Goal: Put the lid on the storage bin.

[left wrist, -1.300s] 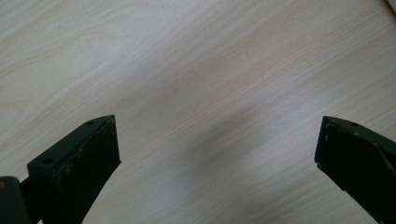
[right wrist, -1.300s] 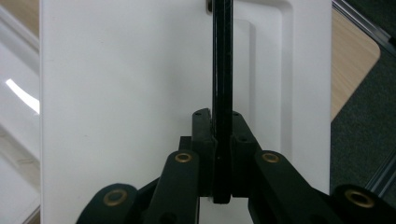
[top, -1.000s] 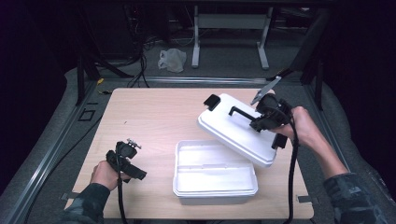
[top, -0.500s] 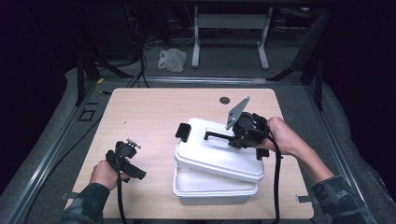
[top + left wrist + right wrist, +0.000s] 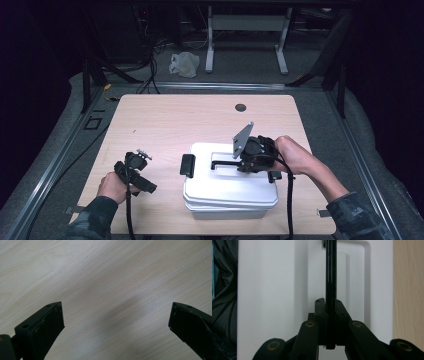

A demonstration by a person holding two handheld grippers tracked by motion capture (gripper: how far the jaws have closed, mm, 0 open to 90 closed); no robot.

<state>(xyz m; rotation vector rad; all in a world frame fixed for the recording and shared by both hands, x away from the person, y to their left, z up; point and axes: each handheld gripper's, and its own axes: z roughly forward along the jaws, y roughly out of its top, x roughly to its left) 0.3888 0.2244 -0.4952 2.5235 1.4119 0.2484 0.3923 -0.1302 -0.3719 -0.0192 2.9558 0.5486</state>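
A white lid point(image 5: 225, 186) lies on a white box point(image 5: 227, 212) at the table's front middle, and covers it. My right gripper point(image 5: 246, 163) is shut on the lid's black handle point(image 5: 224, 164). In the right gripper view the handle point(image 5: 330, 277) runs as a thin black bar straight up from between the closed jaws of my right gripper point(image 5: 330, 305), over the lid point(image 5: 269, 290). A black latch point(image 5: 187, 165) sticks out at the lid's left end. My left gripper point(image 5: 136, 172) rests at the front left, open, jaws wide over bare wood point(image 5: 112, 277) with nothing between them.
The light wooden table point(image 5: 175, 125) has a small round hole point(image 5: 240, 107) near its far edge. Beyond the table, a white bag point(image 5: 184, 64) lies on the dark floor between metal stand legs point(image 5: 210, 45). A person's sleeve point(image 5: 222, 290) shows left of the lid.
My right gripper carried the lid from the back right, leftward and down, onto the open box. The left gripper has stayed where it was.
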